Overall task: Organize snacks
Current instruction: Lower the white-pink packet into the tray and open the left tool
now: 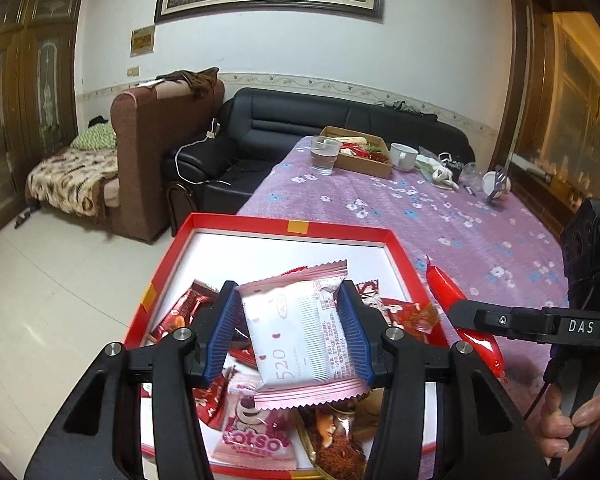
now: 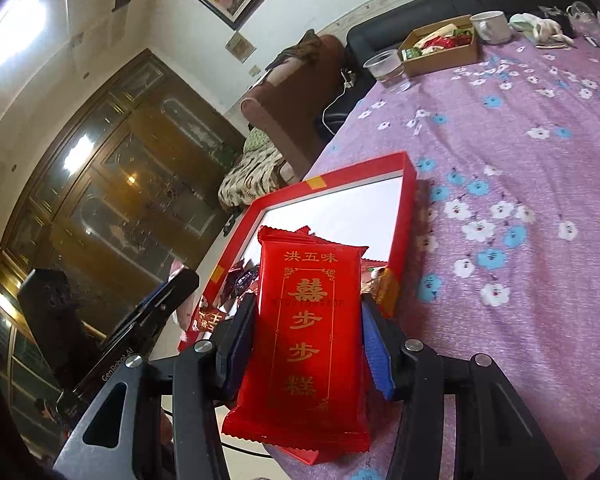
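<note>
Left wrist view: left gripper (image 1: 292, 334), lower centre, blue pads clamped on a pink packet (image 1: 300, 332) marked 520, held over the red tray (image 1: 260, 229); tray, white inside, sits at the near edge of the purple cloth (image 1: 440, 216) and holds several snacks, among them a pink "otso" packet (image 1: 256, 436) and dark red wrappers (image 1: 180, 312); right gripper's finger enters from the right edge, touching a red packet (image 1: 460, 320) beside the tray; a hand (image 1: 568, 424) at lower right; upper centre of the cloth: glass (image 1: 325, 155), brown box (image 1: 366, 152) with more snacks, white cup (image 1: 404, 156); black sofa (image 1: 300, 124) behind. Right wrist view: right gripper (image 2: 306, 346), lower centre, pads clamped on a red packet (image 2: 308, 340) with gold characters, upright, in front of the red tray (image 2: 404, 220); left gripper shows at lower left; purple cloth (image 2: 520, 160) fills the right; glass (image 2: 386, 66), brown box (image 2: 444, 54) and white cup (image 2: 492, 26) at upper right.
</note>
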The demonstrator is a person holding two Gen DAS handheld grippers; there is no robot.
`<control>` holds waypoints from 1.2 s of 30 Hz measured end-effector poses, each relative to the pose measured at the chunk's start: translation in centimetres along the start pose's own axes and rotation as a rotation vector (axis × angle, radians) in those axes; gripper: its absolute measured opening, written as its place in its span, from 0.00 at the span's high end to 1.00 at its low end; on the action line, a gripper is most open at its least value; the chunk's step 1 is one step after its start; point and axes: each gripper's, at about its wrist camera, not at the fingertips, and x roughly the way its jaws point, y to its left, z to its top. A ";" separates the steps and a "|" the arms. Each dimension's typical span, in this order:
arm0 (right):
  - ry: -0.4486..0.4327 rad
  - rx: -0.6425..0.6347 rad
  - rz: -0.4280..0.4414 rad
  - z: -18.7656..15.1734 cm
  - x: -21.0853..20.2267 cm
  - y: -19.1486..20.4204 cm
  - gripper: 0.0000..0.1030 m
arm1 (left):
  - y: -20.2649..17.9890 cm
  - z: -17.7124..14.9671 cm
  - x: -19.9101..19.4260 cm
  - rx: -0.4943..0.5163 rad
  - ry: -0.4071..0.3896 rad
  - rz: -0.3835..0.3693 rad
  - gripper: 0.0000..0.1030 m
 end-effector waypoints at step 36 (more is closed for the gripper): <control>0.054 -0.069 -0.024 0.2 1.8 1.3 0.49 | 1.1 -0.3 2.5 0.074 0.038 0.199 0.51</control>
